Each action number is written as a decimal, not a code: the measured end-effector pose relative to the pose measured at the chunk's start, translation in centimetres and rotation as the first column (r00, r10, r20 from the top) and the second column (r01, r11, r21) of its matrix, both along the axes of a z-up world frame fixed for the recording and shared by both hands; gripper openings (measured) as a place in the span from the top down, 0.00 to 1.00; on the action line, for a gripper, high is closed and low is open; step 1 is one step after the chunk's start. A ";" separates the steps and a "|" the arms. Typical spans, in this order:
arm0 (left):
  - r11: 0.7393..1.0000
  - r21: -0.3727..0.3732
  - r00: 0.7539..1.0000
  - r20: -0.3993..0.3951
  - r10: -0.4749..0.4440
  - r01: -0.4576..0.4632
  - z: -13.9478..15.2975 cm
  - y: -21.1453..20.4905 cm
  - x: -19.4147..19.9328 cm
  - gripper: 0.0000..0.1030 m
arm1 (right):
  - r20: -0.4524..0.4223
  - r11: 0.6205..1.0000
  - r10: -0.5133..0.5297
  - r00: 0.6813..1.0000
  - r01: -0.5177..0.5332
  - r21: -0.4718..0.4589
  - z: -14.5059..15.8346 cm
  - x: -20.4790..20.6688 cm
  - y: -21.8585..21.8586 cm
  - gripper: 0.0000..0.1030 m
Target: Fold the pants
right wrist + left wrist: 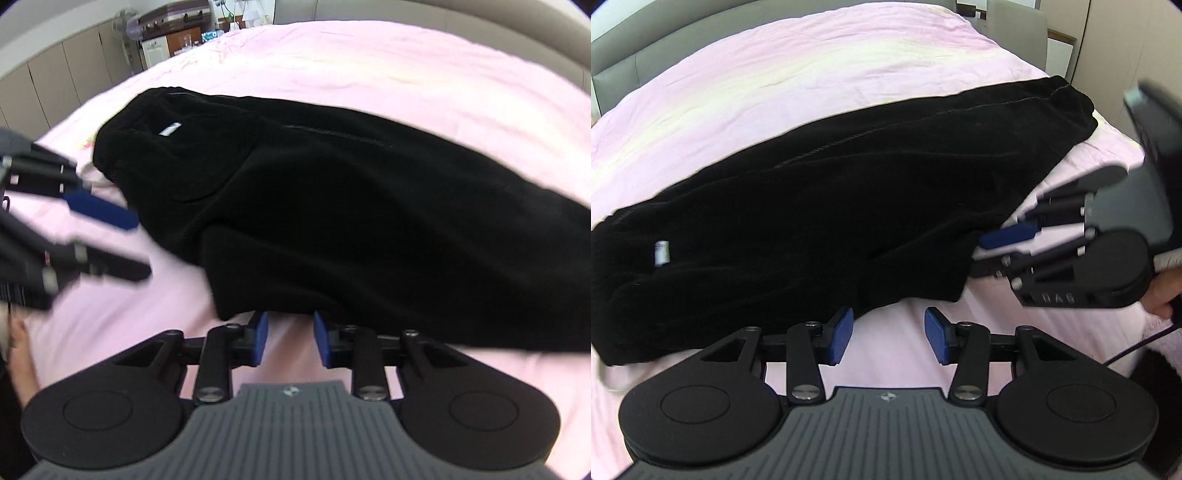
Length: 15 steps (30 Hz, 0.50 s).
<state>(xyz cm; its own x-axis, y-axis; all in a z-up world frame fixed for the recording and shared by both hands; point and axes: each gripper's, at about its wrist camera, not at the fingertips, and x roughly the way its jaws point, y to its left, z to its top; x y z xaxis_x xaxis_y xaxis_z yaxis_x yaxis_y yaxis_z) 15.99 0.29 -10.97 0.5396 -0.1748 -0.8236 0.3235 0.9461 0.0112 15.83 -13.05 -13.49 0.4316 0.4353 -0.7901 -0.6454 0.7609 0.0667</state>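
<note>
Black pants (351, 206) on bed, touching right hand-held gripper (290, 338).

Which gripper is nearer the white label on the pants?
Left. The left gripper sits at the near hem toward the white label; the right gripper is further along the black pants.

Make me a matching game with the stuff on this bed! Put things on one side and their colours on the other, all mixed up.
Things:
1. pants
2. bedsheet
3. gripper pads
4. label on the pants

Colours:
A. blue
B. white
C. black
D. pink

Pairs: 1-C, 2-D, 3-A, 4-B
</note>
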 end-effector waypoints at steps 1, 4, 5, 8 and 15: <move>1.000 -0.010 1.000 -0.009 0.004 -0.004 -0.5 -0.5 0.3 0.48 | 0.005 1.000 -0.003 1.000 0.003 -0.013 0.1 0.1 -0.2 0.78; 0.998 -0.051 0.999 -0.022 0.036 -0.037 -2.5 -2.3 0.9 0.48 | -0.001 1.000 -0.026 1.000 0.026 0.003 -0.1 0.5 -1.2 0.80; 0.997 -0.053 0.998 -0.014 0.059 -0.060 -3.2 -2.8 1.2 0.48 | -0.005 0.999 -0.034 0.999 0.035 0.018 -0.3 0.6 -1.6 0.82; 0.985 -0.044 0.986 0.022 0.167 -0.166 -4.6 -3.9 1.9 0.48 | -0.005 0.996 -0.061 0.998 0.062 0.059 -0.5 1.6 -2.4 0.83; 0.955 -0.121 0.960 0.031 0.277 -0.272 -2.8 -3.0 5.4 0.65 | 0.035 0.989 -0.117 0.992 0.114 0.095 -0.3 1.0 -6.1 0.81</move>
